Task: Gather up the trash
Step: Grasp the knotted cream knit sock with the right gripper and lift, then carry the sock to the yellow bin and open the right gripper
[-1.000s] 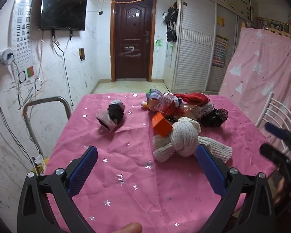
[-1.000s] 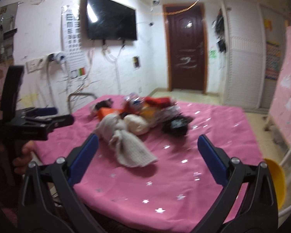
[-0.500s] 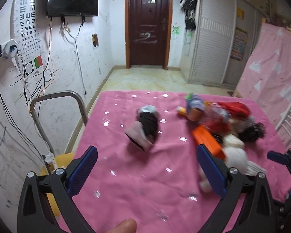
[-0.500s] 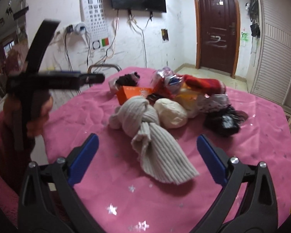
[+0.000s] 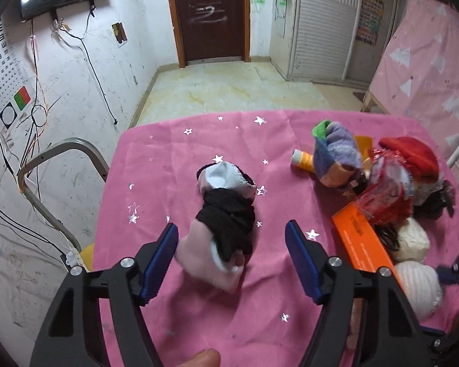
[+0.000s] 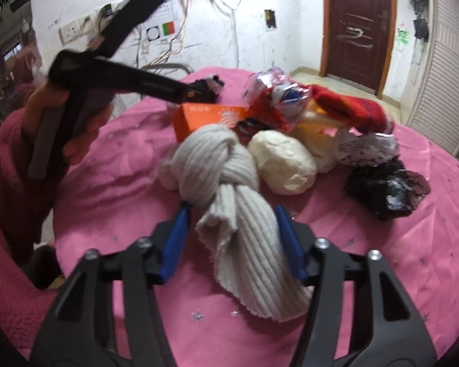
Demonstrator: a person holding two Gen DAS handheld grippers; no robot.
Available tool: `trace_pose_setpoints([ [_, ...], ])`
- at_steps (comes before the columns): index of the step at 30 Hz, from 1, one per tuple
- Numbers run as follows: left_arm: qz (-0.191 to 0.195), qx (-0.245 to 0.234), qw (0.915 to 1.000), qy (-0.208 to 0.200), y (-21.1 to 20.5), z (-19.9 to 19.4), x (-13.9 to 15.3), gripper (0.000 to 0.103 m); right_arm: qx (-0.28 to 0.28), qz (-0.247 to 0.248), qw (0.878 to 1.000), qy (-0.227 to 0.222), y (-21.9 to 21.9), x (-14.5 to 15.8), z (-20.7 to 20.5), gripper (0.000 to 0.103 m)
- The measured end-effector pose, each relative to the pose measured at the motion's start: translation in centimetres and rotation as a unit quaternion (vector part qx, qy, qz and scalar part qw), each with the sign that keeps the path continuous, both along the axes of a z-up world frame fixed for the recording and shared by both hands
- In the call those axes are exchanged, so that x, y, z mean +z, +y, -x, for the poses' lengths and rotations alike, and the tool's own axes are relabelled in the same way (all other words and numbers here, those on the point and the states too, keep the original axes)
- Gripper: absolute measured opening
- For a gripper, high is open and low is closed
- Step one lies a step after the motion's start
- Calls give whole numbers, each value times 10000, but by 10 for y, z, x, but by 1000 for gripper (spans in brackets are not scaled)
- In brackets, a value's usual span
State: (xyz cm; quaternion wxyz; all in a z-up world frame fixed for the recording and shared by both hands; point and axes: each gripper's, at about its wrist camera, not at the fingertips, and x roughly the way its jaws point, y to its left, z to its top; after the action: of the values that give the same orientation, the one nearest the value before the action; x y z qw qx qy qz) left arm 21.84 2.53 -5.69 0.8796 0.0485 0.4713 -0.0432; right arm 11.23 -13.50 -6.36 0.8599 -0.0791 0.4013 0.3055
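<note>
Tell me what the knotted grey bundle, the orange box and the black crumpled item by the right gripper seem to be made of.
Knotted grey bundle: ribbed knit fabric, matte, with visible cord-like ridges and a raw edge. Orange box: looks like printed cardboard, with flat faces, crisp corners and a slight sheen. Black crumpled item: probably thin plastic film, given its glossy highlights and sharp creases, though blur leaves this uncertain.

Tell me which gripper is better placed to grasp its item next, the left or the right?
Right. The right gripper already has its jaws close on both sides of the knotted grey scarf. The left gripper is wider open around the black-and-pink bundle.
</note>
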Motion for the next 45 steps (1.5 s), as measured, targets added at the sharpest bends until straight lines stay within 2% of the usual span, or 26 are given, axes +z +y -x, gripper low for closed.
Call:
trace_pose_setpoints([
  [1, -6, -10, 10000, 15, 0, -2, -2, 61, 28, -9, 10000, 21, 0, -1, 1, 36],
  [3, -64, -37, 10000, 15, -2, -6, -7, 48, 143, -120, 9998, 49, -2, 1, 3, 22],
  [4, -103, -27, 9999, -8, -3, -6, -9, 44, 241, -221, 9994, 77, -3, 1, 4, 21],
  [5, -135, -11, 9999, -22, -4, -7, -11, 34, 282, -307, 9991, 121, -4, 1, 7, 20],
  [9, 18, 32, 10000, -74, 0, -5, -15, 26, 308, -608, 9975, 203, -13, 3, 10, 18],
  [11, 9, 96, 9999, -112, 1, -3, -16, 25, 335, -815, 9959, 208, -20, 8, 11, 18],
  [16, -82, 270, 9994, -223, 4, 7, -7, 24, 311, -958, 9949, 31, -36, 22, 11, 18],
  [25, 27, 123, 9974, -703, -27, 34, 49, 25, -260, -1205, 9912, -481, -89, 45, 18, 18],
  [31, 228, -416, 9944, -947, -91, 44, 82, 25, -870, -1150, 9854, -908, -151, 62, 24, 18],
  [34, 256, -833, 9912, -998, -140, 46, 94, 25, -1253, -1077, 9805, -1064, -190, 67, 30, 18],
  [39, 296, -1419, 9841, -1029, -218, 54, 104, 25, -1908, -922, 9699, -1198, -251, 72, 39, 18],
  [45, 199, -1993, 9750, -960, -307, 61, 99, 25, -2464, -930, 9576, -1171, -304, 62, 48, 18],
])
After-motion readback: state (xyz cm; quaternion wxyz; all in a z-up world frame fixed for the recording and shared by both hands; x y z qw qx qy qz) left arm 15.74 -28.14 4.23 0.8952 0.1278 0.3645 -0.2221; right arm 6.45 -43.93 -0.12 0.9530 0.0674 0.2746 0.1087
